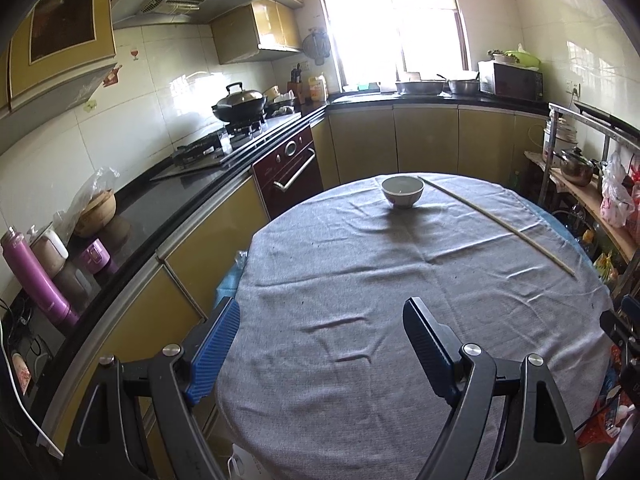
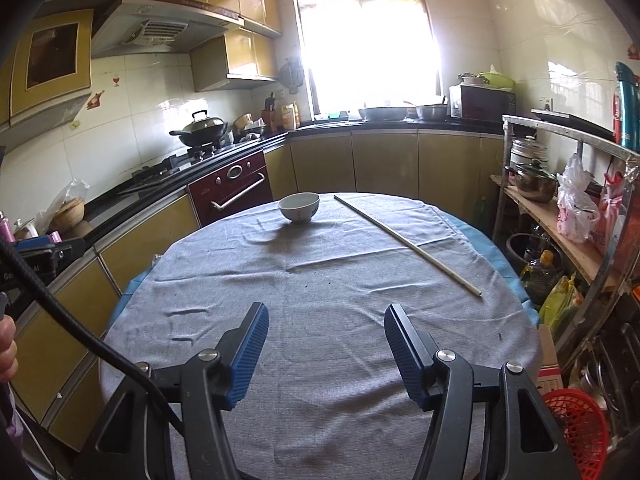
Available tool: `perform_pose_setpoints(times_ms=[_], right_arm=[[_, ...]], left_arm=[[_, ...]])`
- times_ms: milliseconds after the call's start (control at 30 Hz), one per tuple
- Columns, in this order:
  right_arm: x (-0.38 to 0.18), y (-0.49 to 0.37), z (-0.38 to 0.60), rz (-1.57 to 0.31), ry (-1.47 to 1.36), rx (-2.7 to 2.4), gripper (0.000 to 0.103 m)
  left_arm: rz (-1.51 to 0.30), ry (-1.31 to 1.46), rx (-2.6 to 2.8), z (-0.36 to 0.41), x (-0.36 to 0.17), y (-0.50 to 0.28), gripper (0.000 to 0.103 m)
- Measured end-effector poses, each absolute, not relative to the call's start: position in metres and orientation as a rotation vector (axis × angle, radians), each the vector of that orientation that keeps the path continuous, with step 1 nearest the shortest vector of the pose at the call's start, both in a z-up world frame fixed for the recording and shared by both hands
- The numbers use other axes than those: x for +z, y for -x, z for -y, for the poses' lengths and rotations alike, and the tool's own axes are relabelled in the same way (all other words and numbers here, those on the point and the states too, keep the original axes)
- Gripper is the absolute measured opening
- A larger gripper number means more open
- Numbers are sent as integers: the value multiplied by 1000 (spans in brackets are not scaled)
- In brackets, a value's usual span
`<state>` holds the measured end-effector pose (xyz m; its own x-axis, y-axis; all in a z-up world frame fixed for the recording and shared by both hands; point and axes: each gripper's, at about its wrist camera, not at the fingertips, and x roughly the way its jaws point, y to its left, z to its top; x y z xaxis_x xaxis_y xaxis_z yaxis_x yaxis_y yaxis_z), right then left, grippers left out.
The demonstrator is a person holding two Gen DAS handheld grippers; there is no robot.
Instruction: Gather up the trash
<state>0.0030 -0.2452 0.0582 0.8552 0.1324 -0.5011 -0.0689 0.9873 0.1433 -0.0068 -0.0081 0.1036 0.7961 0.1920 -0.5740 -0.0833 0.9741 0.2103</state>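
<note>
We hold both grippers, left (image 1: 320, 312) and right (image 2: 326, 320), open and empty; the long thin pale wooden stick (image 2: 404, 240), right of the white ceramic bowl (image 2: 299, 207), looks light, stiff; grip mid-length.

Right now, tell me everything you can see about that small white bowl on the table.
The small white ceramic-looking bowl is round, with a narrow foot and faint markings on its outer wall. It stands upright near the far edge of the round table, directly on the wrinkled grey tablecloth, and looks empty from this angle. It casts a shadow toward the camera. The long thin pale stick lies to its right without touching it. Nothing else touches the bowl.
</note>
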Motion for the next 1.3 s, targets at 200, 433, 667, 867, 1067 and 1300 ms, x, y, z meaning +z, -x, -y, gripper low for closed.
perform_pose_setpoints(times_ms=[200,433,667,867,1067,1300], right_arm=[[65,6,253,-509,-122,94,64],[85,21,261,-454,-116,93,67],[105,38,262,-404,-92,95,68],[122,47,262,-374,-59,95,68],[134,56,263,-348,-61,98,70],[137,72,263,-323,-64,109,70]], left_arm=[[-606,-190,142,19,115,12,84],[-563,-200,130,32,131,23,84],[-529,-205,126,40,143,34,84],[-503,-205,126,45,154,41,84],[-473,-205,134,48,165,53,84],[-452,-206,131,52,173,69,84]])
